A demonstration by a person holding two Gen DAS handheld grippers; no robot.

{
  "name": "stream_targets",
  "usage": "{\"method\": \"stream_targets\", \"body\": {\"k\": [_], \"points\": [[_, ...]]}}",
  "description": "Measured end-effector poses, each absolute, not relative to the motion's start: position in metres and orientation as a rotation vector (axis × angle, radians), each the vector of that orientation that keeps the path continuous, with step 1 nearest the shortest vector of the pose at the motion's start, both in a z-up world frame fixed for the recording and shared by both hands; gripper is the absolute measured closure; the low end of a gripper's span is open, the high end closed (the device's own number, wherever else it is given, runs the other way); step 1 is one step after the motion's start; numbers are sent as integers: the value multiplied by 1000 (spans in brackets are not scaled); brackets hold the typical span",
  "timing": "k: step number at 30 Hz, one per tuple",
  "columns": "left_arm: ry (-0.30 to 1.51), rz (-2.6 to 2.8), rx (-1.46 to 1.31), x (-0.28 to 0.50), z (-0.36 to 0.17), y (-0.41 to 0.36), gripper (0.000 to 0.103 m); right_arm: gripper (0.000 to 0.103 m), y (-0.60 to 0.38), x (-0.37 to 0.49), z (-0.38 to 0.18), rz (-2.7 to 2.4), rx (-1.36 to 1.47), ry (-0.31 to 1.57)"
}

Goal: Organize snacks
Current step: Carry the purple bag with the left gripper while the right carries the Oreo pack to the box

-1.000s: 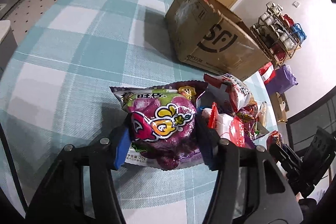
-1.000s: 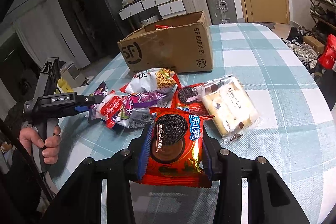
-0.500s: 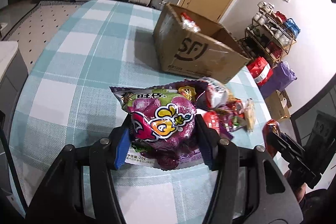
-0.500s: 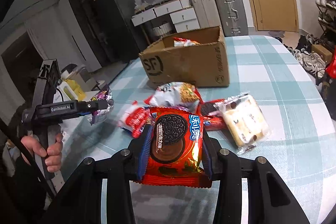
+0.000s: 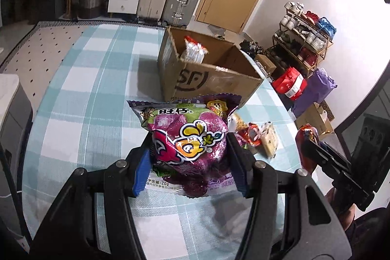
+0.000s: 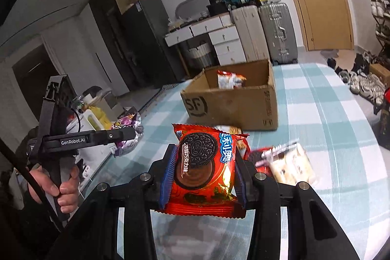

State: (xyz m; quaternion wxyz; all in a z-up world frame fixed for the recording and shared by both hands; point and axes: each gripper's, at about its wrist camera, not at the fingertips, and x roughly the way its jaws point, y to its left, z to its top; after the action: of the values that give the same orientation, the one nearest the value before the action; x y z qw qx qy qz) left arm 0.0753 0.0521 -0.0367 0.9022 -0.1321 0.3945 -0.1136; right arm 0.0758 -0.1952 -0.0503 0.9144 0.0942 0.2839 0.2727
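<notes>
Teal-and-white checked table with an open cardboard box and loose snack packets beside it.

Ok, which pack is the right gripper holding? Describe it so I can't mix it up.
In front of the open cardboard box on the checked table, the right gripper is shut on the Oreo pack. It is the red one with a black sandwich cookie printed on it, lifted clear of the loose snacks.

- The purple snack bag hid part of the loose packets behind it.
- The cardboard box walls concealed most of its packet.
- The cream packet was motion-blurred.
</notes>
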Motion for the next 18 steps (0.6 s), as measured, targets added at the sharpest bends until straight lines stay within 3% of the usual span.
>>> {"method": "stream_targets", "body": {"k": [18], "points": [[774, -295, -223, 113, 7, 14, 50, 61, -190, 117, -8, 588, 185, 508]]}}
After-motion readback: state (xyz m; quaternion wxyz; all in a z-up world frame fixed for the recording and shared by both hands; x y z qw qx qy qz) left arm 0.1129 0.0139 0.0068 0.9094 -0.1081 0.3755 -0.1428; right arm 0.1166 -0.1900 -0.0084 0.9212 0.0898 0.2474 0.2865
